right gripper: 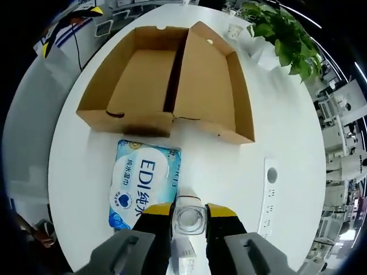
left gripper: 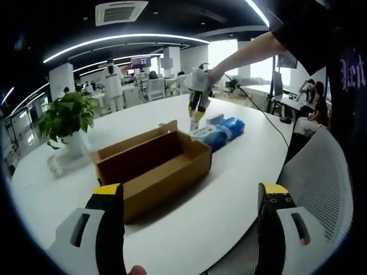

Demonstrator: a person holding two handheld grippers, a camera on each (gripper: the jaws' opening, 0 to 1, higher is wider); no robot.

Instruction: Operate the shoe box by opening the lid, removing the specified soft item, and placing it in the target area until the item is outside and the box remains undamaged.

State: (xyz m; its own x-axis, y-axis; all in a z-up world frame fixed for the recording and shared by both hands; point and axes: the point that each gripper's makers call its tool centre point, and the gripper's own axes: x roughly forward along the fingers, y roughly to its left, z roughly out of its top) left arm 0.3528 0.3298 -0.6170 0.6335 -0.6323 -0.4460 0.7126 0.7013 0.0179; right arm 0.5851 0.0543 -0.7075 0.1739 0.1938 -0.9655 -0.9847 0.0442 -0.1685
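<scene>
The right claw (right gripper: 189,220) hangs above the white tabletop (right gripper: 287,132), its yellow-tipped jaws drawn narrow around a small clear, square-shouldered bottle (right gripper: 190,219) seen from its top. In the left gripper view the same claw (left gripper: 196,117) shows at the end of the person's outstretched arm (left gripper: 246,51), over the far side of the tabletop with something pale between its jaws.

The left claw (left gripper: 189,197) is held back at the near edge of the tabletop (left gripper: 241,172), jaws wide apart with nothing between them.

The cardboard shoe box (right gripper: 163,80) sits open in the middle of the tabletop, its hinged lid (right gripper: 209,83) thrown back flat beside the tray; what can be seen of the tray floor is bare. The soft item, a blue and white pack of EDI wipes (right gripper: 143,183), lies outside the box on the tabletop, just beside the box's wall and next to the right claw. In the left gripper view the pack (left gripper: 221,132) lies just beyond the box (left gripper: 152,166).

A potted green plant (left gripper: 67,123) stands towards the tabletop's far edge, well apart from the box. A white socket strip (right gripper: 269,195) is set flush in the surface. A mesh-backed chair (left gripper: 321,183) stands at the near edge.
</scene>
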